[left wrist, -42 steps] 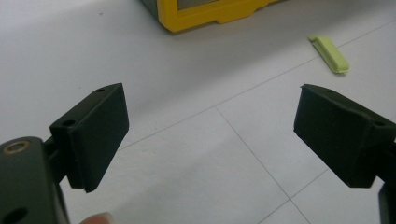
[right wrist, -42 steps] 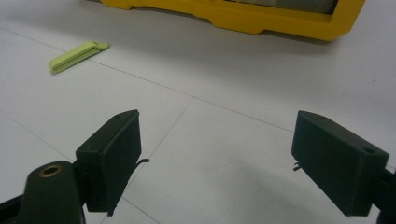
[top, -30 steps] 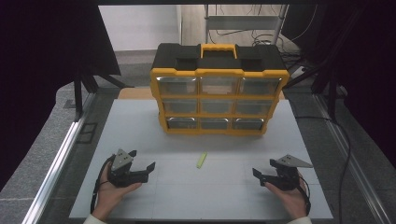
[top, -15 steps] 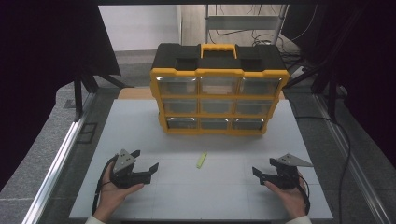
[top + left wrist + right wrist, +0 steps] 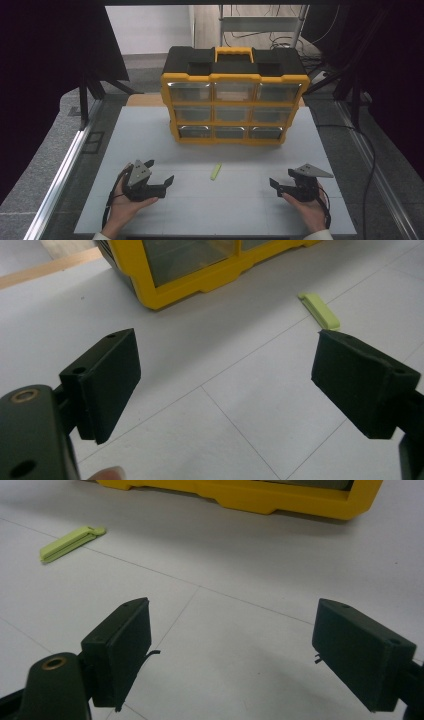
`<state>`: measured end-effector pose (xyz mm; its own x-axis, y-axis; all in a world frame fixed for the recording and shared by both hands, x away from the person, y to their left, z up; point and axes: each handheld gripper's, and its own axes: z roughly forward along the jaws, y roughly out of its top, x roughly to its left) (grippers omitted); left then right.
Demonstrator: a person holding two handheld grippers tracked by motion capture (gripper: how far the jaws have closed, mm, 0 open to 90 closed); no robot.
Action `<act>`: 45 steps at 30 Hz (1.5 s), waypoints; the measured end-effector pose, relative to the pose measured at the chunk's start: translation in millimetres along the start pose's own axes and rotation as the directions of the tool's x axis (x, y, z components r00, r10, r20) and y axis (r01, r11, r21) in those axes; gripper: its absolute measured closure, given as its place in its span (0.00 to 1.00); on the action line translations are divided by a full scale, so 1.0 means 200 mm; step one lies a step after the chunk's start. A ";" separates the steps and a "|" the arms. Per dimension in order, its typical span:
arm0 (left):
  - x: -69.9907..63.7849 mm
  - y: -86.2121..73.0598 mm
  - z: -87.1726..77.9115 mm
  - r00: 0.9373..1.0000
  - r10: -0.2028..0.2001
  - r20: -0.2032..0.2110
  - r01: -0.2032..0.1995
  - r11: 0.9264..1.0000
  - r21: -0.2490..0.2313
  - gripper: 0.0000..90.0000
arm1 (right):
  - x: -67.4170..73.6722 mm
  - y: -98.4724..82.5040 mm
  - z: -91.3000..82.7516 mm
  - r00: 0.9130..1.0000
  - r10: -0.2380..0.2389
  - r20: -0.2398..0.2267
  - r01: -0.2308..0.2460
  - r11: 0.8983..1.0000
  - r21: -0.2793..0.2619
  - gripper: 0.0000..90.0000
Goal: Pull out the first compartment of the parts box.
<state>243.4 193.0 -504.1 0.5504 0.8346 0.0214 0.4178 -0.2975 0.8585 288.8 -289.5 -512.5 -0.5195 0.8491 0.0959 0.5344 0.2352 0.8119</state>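
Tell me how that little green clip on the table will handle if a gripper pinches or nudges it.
The green clip looks like thin, hard plastic, so probably light and stiff. It lies flat on the smooth white table, so a nudge would likely make it slide, not roll. Its low profile may make pinching fiddly.

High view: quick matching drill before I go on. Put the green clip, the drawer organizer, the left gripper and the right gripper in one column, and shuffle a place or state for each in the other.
Things:
1. green clip
2. drawer organizer
3. left gripper
4. right gripper

Places or states:
A. stands at the far side of the table, drawers shut
B. near right of the table, jaws open and holding nothing
C. lies flat between the two grippers, touched by neither
D. near left of the table, jaws open and holding nothing

Pairs: 1-C, 2-A, 3-D, 4-B
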 end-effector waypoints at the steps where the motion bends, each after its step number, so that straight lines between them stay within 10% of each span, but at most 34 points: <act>1: 0.00 0.00 0.00 1.000 -0.001 0.004 0.001 1.000 -0.001 0.14 | 0.00 0.00 0.00 1.000 -0.001 0.001 0.001 1.000 0.000 0.18; 45: -0.09 0.09 0.05 0.993 0.021 0.119 -0.019 1.000 -0.018 0.14 | 0.01 0.01 0.02 1.000 -0.015 -0.005 0.015 1.000 0.005 0.18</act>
<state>247.5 167.5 -493.2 0.6412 0.7671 -0.0212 0.3937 -0.3052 0.8671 290.5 -285.0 -512.8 -0.5308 0.8430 0.0871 0.5303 0.2503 0.8100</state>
